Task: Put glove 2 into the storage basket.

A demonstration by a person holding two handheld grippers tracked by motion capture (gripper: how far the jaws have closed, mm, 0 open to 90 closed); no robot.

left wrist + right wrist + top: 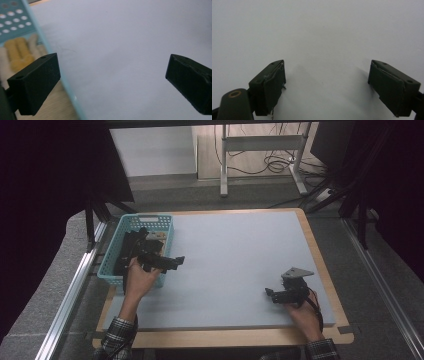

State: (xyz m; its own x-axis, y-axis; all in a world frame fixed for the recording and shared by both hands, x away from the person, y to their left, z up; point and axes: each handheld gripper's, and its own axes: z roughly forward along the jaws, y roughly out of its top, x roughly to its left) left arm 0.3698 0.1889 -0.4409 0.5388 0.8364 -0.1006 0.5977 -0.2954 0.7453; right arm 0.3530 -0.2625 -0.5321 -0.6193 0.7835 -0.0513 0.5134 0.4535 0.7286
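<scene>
A light-blue perforated basket stands at the table's left edge, with yellowish and pale items inside it. My left gripper hovers at the basket's right rim, jaws wide apart and nothing between them; its left finger sits over the basket wall. My right gripper is held low over the grey mat near the front right, open and empty, with its fingers spread over bare mat.
The grey mat covers a wooden tabletop. A metal rail runs along the left side. A desk frame and cables lie on the floor beyond the table.
</scene>
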